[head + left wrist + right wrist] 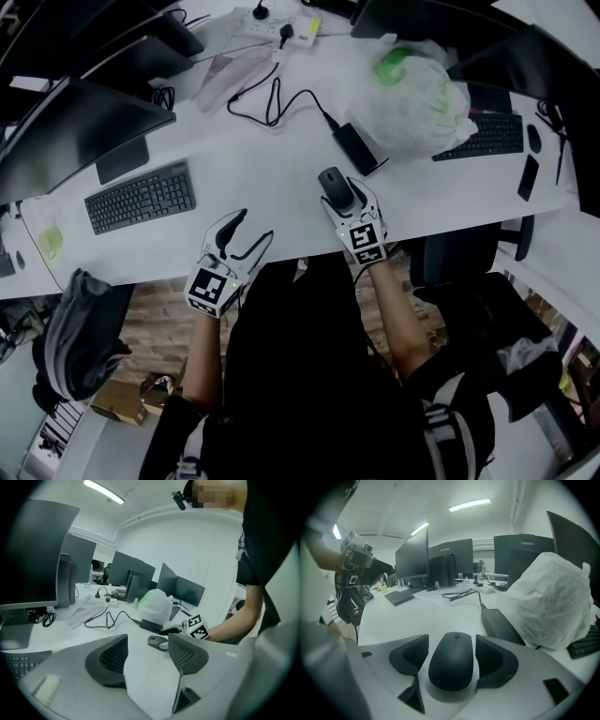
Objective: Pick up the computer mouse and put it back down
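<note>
1. The left claw (147,657) has its jaws apart over the bare desk (140,686), with nothing between them.
2. A computer mouse (158,642) lies just past its right jaw, near the right claw (177,630).
3. A white bag (154,605) and a black cable (110,619) sit farther back.

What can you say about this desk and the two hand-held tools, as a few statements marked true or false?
1. The computer mouse sits between the fingers of the right gripper. True.
2. The left gripper holds a keyboard. False: its fingers stand apart with nothing between them, and the keyboard lies on the desk.
3. A white plastic bag lies on the desk beyond the mouse. True.
4. The mouse is white. False: it is black.
</note>
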